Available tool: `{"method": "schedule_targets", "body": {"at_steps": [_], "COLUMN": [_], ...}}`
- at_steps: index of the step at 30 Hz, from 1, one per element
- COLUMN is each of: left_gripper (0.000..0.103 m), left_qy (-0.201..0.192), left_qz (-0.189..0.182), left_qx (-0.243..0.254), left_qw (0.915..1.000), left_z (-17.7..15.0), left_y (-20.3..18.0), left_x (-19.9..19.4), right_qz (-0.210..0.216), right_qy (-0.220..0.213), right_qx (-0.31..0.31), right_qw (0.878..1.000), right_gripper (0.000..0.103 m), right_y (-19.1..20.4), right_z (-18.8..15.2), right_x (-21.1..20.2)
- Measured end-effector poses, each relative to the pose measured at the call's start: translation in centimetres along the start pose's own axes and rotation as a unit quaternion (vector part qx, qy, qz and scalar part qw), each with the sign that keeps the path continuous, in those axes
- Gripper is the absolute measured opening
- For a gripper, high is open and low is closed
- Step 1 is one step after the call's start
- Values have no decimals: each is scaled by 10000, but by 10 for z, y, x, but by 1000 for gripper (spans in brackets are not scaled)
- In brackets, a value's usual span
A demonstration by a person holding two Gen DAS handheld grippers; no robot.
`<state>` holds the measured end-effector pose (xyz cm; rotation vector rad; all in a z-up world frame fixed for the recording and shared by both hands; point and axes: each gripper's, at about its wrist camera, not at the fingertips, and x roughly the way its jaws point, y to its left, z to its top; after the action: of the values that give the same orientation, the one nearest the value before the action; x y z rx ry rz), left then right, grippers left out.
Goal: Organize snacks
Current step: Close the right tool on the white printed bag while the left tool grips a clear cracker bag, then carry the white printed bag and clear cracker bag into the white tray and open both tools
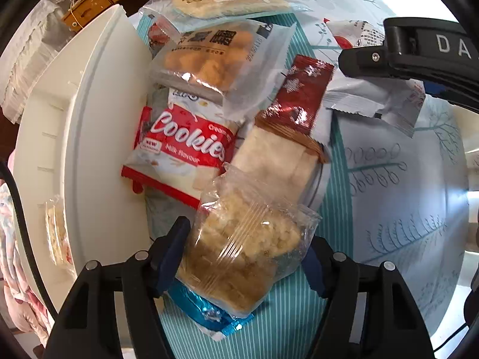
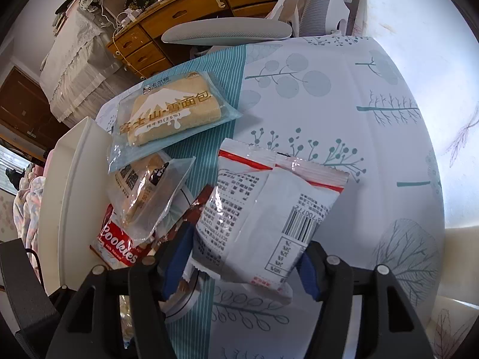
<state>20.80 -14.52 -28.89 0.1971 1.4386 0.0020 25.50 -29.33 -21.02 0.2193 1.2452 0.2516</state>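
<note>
My left gripper (image 1: 245, 257) is shut on a clear packet of puffed-rice cake (image 1: 245, 248), held above a blue foil packet (image 1: 215, 311). Ahead lie a red Cookies pack (image 1: 179, 149), a beige wafer packet (image 1: 278, 161), a dark red sachet (image 1: 302, 92), a clear biscuit bag (image 1: 215, 59) and a bread packet (image 1: 227, 0). My right gripper (image 2: 245, 260) is shut on a white packet with a barcode (image 2: 269, 212); it shows in the left wrist view (image 1: 371, 101) too. The bread packet (image 2: 170, 113), biscuit bag (image 2: 146, 191) and Cookies pack (image 2: 119, 248) lie left of it.
A white bin (image 1: 89, 137) stands along the left of the snacks; it also shows in the right wrist view (image 2: 63, 185). A leaf-patterned tablecloth (image 2: 329, 113) covers the table. A wooden desk (image 2: 185, 15) and a chair (image 2: 227, 33) stand beyond the far edge.
</note>
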Motion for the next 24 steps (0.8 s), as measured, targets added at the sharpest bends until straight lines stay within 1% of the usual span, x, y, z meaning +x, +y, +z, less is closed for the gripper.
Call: {"method": "schedule_targets", "body": {"at_steps": [4,12,20,24], "left_gripper": [66,65,65,65], "left_qy": [40,-42,-256,-330], "left_qz": [-67,-126,-200,-246], "left_qx": [-88,-79,-189,-317], "left_qw": [9999,9999,9993,9987], "left_z": [-11,-37,-78,-89], "left_y": [0,-10,-28,-20], "left_x": [-8,-33,-77,-96], "right_qz": [87,255,452,561], "right_qy": [-41,-123,-252,-355], "right_qx": [110,211,157,79], "right_qw": [9999,9994,9985,9978], "right_gripper": [62,61,61,61], "right_y": [-2,-6,-9,-9], "right_z": [-6,-28,-60,-78], "right_x": [-9,-37,-76,-95]}}
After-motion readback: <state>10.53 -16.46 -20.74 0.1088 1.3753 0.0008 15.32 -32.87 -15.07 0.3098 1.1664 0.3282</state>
